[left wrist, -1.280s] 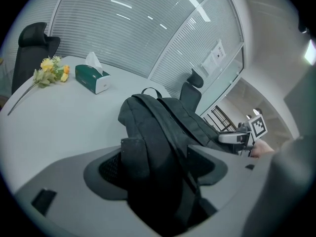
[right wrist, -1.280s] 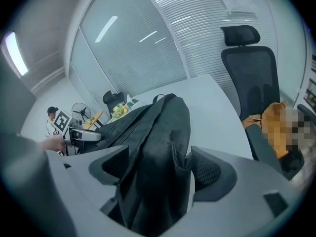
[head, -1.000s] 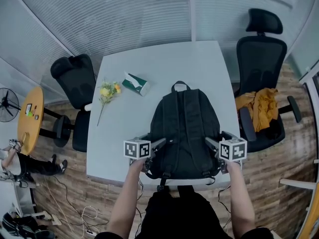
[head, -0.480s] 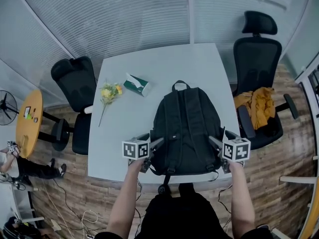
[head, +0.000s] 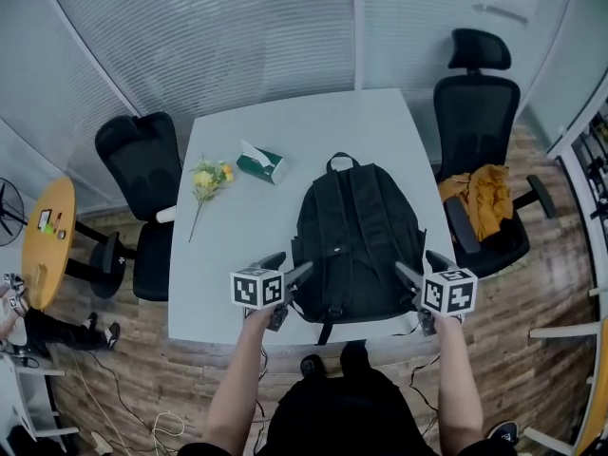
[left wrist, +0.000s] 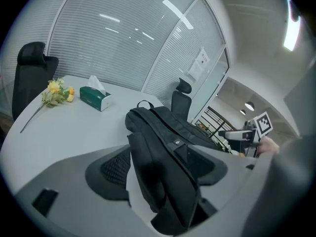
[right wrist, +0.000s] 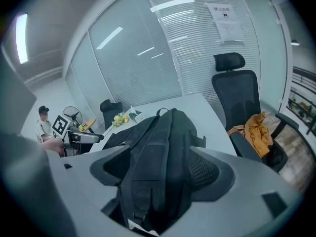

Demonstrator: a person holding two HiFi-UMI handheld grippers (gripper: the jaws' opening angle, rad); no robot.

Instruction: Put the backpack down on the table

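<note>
The black backpack (head: 356,236) lies flat on the white table (head: 237,283), top handle away from me, with a strap hanging over the front edge. My left gripper (head: 285,267) is shut on its lower left corner and my right gripper (head: 421,266) on its lower right corner. In the left gripper view, dark fabric of the backpack (left wrist: 163,147) fills the gap between the jaws of the left gripper (left wrist: 163,169). The right gripper view shows the backpack's strapped side (right wrist: 158,157) bunched between the jaws of the right gripper (right wrist: 160,172).
A green tissue box (head: 259,166) and a yellow flower sprig (head: 207,179) lie on the table's left part. Black office chairs stand at the left (head: 142,174) and right (head: 475,103); the right one holds an orange cloth (head: 478,198). A round wooden table (head: 43,240) stands far left.
The backpack has moved away from me, from overhanging the front edge to lying further onto the table. Both grippers moved forward with it and kept their hold.
</note>
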